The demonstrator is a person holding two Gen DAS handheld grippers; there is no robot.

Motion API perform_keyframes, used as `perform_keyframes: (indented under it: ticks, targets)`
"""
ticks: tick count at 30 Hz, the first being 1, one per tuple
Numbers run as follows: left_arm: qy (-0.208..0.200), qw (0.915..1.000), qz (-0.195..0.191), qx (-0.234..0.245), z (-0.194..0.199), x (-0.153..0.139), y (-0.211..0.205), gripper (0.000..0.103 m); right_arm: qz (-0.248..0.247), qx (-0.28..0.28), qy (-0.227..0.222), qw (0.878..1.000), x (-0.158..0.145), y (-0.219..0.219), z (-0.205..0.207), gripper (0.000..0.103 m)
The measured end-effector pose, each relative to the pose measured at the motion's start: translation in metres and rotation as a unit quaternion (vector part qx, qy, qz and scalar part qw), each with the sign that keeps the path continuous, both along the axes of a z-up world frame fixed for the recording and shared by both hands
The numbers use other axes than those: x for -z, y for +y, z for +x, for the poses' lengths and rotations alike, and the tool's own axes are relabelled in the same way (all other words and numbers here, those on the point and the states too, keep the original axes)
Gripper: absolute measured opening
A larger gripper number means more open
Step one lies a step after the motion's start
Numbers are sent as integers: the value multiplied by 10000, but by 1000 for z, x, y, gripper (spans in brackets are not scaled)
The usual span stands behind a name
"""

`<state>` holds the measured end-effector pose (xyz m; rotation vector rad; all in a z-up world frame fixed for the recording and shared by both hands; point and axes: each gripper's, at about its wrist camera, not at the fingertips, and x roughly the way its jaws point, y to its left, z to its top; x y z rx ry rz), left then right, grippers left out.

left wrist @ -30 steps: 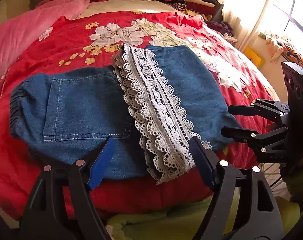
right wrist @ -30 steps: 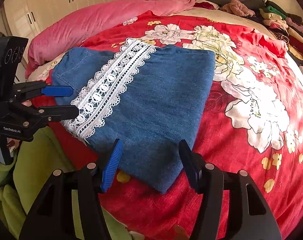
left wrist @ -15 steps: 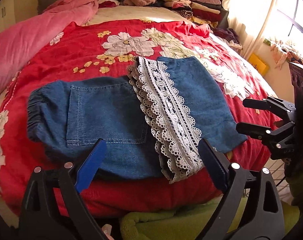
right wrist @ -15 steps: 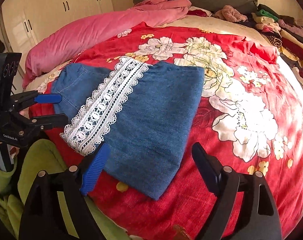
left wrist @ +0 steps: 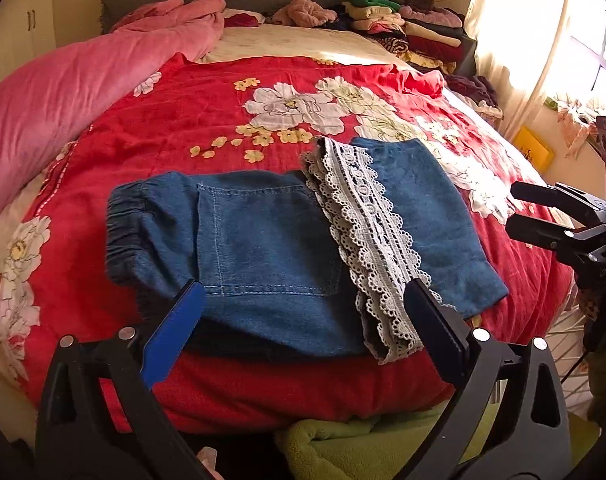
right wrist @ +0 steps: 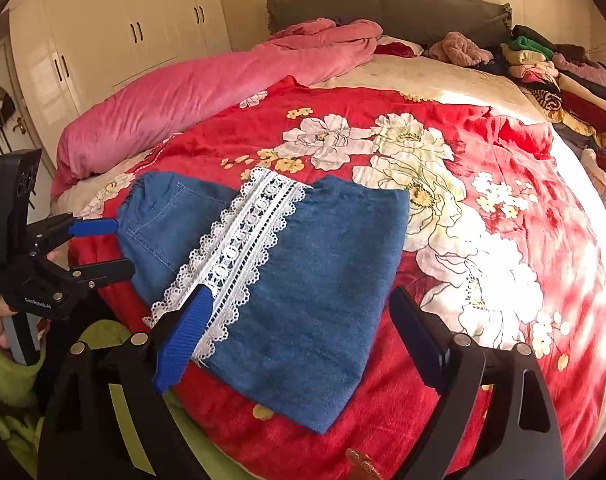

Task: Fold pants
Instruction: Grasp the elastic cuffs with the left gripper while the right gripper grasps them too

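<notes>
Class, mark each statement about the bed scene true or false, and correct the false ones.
1. The blue denim pants lie on a red floral bedspread. True.
2. A white lace band crosses the pants. True.
3. The left gripper is clamped on the lace. False: its jaws are open and hold nothing.
4. The right gripper holds nothing. True.
5. The rolled duvet beside the bedspread is green. False: it is pink.
6. The stack of folded clothes sits on the pants. False: it is near the headboard, apart.
</notes>
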<state>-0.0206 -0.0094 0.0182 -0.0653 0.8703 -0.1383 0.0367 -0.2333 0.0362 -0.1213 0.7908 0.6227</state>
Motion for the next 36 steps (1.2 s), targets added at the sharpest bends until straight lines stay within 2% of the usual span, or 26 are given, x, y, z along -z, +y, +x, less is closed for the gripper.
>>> perform_keyframes:
  ticks: [7, 17, 23, 25, 28, 30, 32, 36]
  targets:
    - [22, 9990, -87, -440, -2, -1, 33, 93, 37, -355, -198, 9992, -20, 34, 10, 89]
    - [90, 9912, -425, -1248, -8, 8, 103, 93, -51, -1071, -297, 9938, -33, 101, 25, 89]
    - [252, 9881, -914, -1212, -4, 25, 120, 93, -148, -1547, -181, 9877, -31, 146, 41, 89]
    - [290, 9872, -1059, -1159, -3, 31, 118, 85, -186, -1715, -122, 9849, -29, 162, 48, 89]
    - [329, 9840, -1443, -991, 0, 38, 118, 67, -182, -1938, 84, 9808, -23, 185, 62, 89]
    - [382, 9837, -1478, -952, 2, 42, 115, 52, -210, -2062, 267, 9779, -17, 200, 73, 89]
    - [416, 9839, -1501, -871, 4, 45, 112, 44, -269, -2177, 427, 9747, -11, 214, 81, 89]
    - [455, 9827, -1584, -847, 5, 49, 113, 43, -481, -2393, 665, 9675, 3, 246, 90, 89]
